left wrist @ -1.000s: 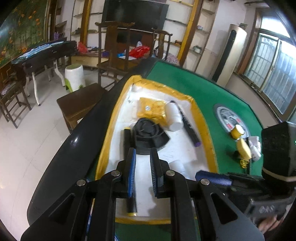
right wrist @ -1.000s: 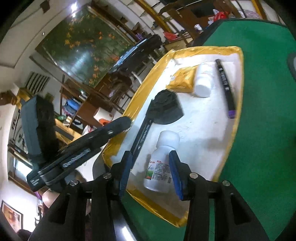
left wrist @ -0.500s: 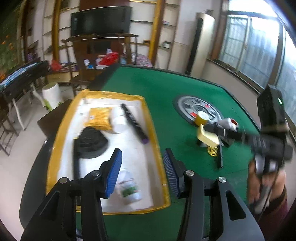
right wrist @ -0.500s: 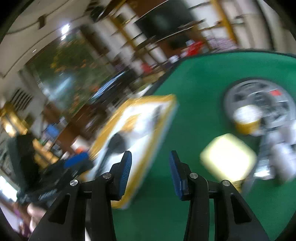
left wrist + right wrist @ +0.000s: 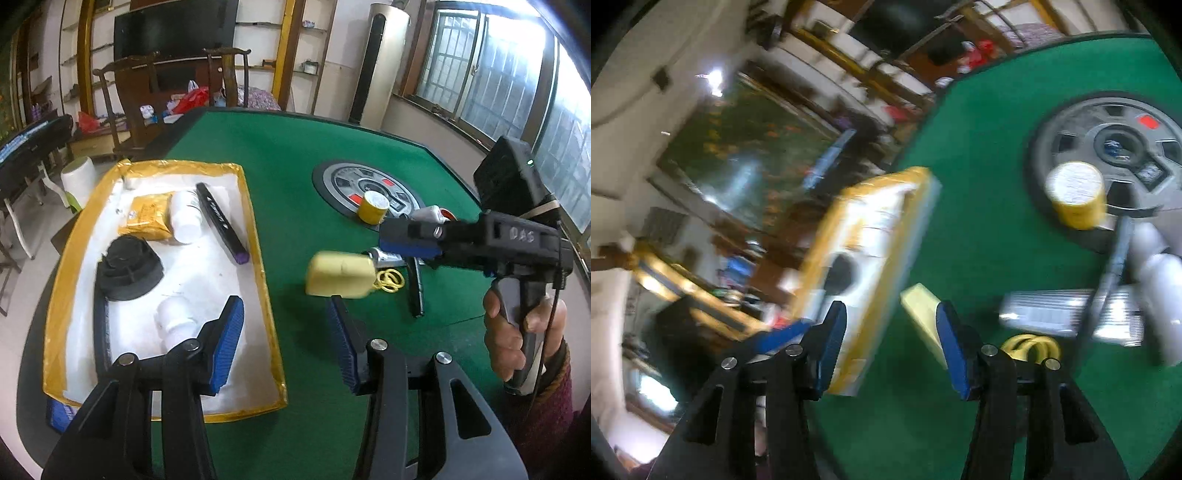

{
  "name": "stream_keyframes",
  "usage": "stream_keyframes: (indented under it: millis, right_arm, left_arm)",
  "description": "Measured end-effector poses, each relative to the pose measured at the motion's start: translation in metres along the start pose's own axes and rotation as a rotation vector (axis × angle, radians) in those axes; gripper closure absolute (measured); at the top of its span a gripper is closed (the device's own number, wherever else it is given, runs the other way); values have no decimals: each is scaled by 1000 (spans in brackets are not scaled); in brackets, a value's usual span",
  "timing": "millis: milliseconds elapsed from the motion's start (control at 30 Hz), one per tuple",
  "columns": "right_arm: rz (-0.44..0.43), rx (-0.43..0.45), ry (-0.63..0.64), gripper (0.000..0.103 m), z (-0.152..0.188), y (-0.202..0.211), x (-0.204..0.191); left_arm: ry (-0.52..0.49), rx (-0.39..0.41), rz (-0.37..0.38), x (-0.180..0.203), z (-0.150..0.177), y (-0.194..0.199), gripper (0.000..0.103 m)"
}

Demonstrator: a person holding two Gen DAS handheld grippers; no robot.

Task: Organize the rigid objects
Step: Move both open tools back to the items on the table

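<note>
Starting at your left, the shallow white tray with the yellow taped rim (image 5: 255, 221) sat on the green felt table (image 5: 295, 155). Inside it lay a yellow packet (image 5: 147, 218), a white plastic bottle on its side (image 5: 186, 218) just beside the packet, a long black marker with a purple end (image 5: 221, 223), a round black ribbed cap (image 5: 129, 267), a thin black stick along the near-left wall (image 5: 99, 332), and a second white bottle (image 5: 173, 321) close to your left gripper.

Your left gripper (image 5: 284, 339) hung over the tray's right rim with its blue-padded jaws parted and nothing between them.

Further right, outside the tray, a pale yellow rectangular block (image 5: 340, 275) rested on the felt next to a small yellow coil of rings (image 5: 389, 280), a silver metallic piece (image 5: 1067, 314) and a thin dark rod (image 5: 417, 288). Behind them a short yellow cylinder with a white top (image 5: 373, 208) stood on the edge of the grey round centre plate (image 5: 340, 181), with white bottles (image 5: 1160, 273) nearby.

Your right gripper (image 5: 890, 339), held in your hand (image 5: 517, 332), pointed toward the yellow block. Its jaws had just been widening and gripped nothing; the block lay just beyond the right finger, though blur hid whether they touched.
</note>
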State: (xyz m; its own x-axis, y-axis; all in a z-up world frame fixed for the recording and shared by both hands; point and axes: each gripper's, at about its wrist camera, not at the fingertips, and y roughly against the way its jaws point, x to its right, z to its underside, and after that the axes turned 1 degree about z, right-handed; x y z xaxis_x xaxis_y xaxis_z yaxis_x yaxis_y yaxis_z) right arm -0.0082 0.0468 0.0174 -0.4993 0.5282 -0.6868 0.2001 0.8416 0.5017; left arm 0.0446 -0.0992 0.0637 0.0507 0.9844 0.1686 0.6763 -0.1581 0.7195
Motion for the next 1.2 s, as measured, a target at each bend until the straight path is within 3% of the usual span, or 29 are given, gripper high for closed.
stream_keyframes:
  millis: [133, 300, 400, 500, 600, 767, 867, 933, 1000, 1100, 1200]
  right_arm:
    - [163, 95, 40, 57, -4, 17, 0]
    - [170, 192, -13, 57, -6, 50, 12]
    - [177, 233, -41, 56, -8, 67, 23]
    - [169, 252, -75, 55, -8, 80, 33]
    - [146, 261, -105, 55, -8, 84, 41]
    - [113, 253, -130, 55, -8, 85, 45]
    - [99, 243, -133, 55, -7, 82, 46]
    - [107, 246, -137, 55, -7, 83, 47]
    - [111, 252, -145, 55, -7, 86, 51]
    - [119, 262, -163, 55, -7, 90, 56]
    - [131, 277, -181, 55, -7, 95, 61]
  left_arm:
    - [18, -32, 29, 7, -2, -9, 58]
    - [-11, -60, 51, 24, -7, -20, 58]
    - [-152, -93, 58, 45, -11, -29, 57]
    - [-339, -163, 118, 65, -11, -41, 56]
    - [-532, -223, 130, 78, -2, -49, 47]
    - [-751, -232, 42, 95, 11, -60, 46]
    - [-861, -234, 25, 106, 16, -68, 37]
    - [-898, -256, 9, 108, 16, -78, 32]
    - [-907, -249, 39, 108, 11, -79, 27]
    - [-828, -292, 48, 104, -1, -92, 26]
    - [-684, -337, 98, 96, -9, -96, 41]
